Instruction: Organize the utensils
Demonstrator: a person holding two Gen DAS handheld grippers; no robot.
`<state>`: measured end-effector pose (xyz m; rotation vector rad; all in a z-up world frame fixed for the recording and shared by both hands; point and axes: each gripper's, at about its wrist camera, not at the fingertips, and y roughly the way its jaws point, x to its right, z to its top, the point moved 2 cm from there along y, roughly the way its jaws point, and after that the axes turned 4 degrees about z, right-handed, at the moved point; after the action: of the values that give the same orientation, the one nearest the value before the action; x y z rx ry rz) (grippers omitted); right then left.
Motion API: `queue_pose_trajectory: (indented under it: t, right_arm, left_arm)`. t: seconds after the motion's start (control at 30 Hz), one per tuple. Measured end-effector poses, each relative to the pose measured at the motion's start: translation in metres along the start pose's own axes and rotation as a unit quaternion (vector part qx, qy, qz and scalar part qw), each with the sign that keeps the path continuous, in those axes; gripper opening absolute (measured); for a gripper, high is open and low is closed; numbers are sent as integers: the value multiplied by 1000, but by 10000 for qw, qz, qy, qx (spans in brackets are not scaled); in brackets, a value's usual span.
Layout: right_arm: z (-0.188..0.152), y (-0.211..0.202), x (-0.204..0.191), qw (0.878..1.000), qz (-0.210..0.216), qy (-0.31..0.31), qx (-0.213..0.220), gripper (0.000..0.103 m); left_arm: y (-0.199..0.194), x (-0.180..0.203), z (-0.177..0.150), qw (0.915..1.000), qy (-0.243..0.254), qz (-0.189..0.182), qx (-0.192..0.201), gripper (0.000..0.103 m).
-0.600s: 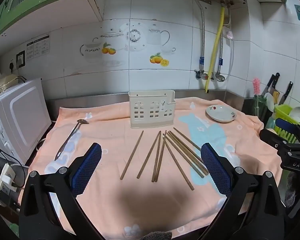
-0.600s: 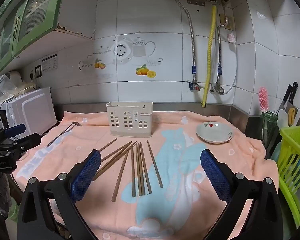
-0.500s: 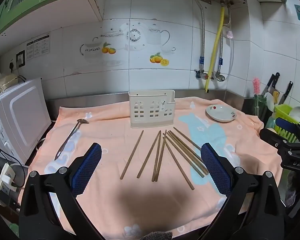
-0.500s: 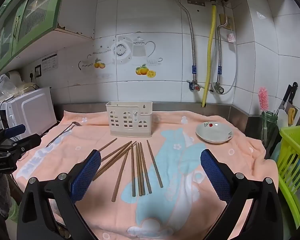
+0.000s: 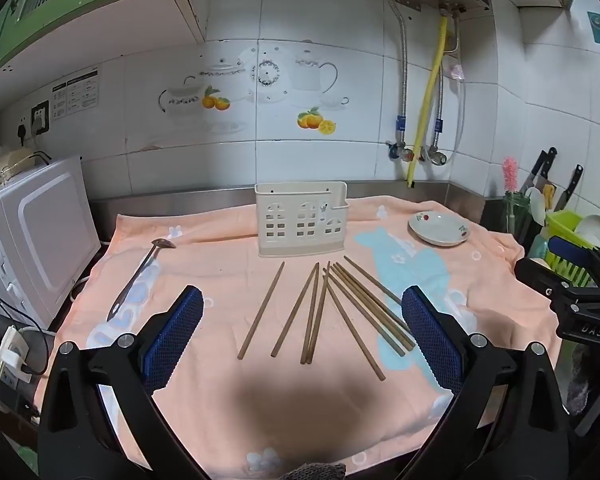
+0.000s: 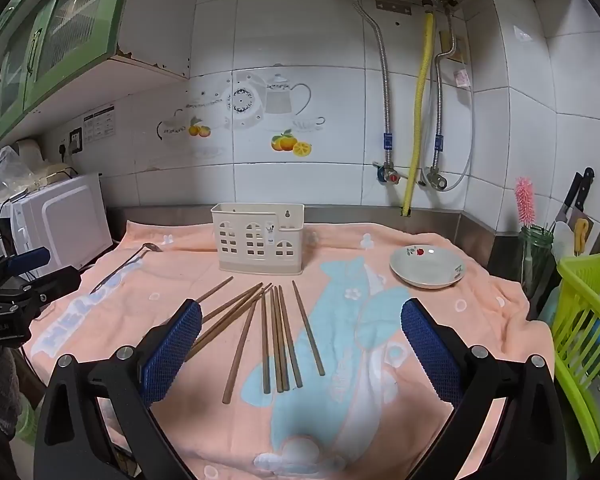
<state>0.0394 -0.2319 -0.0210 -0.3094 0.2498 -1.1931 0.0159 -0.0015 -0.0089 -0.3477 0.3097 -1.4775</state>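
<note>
Several wooden chopsticks (image 5: pixel 324 312) (image 6: pixel 274 332) lie fanned out on a peach towel (image 5: pixel 228 376) (image 6: pixel 412 412). Behind them stands a cream utensil holder (image 5: pixel 300 226) (image 6: pixel 258 238) with cut-out windows. A metal spoon (image 5: pixel 140 276) (image 6: pixel 124 262) lies at the towel's left. My left gripper (image 5: pixel 302 320) hovers open in front of the chopsticks, nothing between its blue pads. My right gripper (image 6: pixel 300 332) is likewise open above the towel's near side, with nothing in it. Each gripper shows at the other view's edge.
A small white dish (image 5: pixel 438 228) (image 6: pixel 426 266) sits on the towel's right. A white microwave (image 5: pixel 32 232) stands at left. At right are a green dish rack (image 6: pixel 584 320), a jar with a pink brush (image 6: pixel 530 240) and knives. Pipes run down the tiled wall.
</note>
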Motion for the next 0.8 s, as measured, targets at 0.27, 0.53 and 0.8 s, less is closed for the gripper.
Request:
queue_pose_trajectory:
  t: [0.27,0.53,0.8]
  right_arm:
    - [0,0,-1,10000,1,4,10,97]
    - [0,-2,-1,10000,-2,-4,26,97]
    - [1,-4,-2,10000,-10,-6,42,97]
  left_arm:
    - [-1,0,2,10000,2,-7,10,98]
    - [-3,0,3,10000,-3,-8,21,98]
    - [-3,-2,1,10000,-23,19,-5,98]
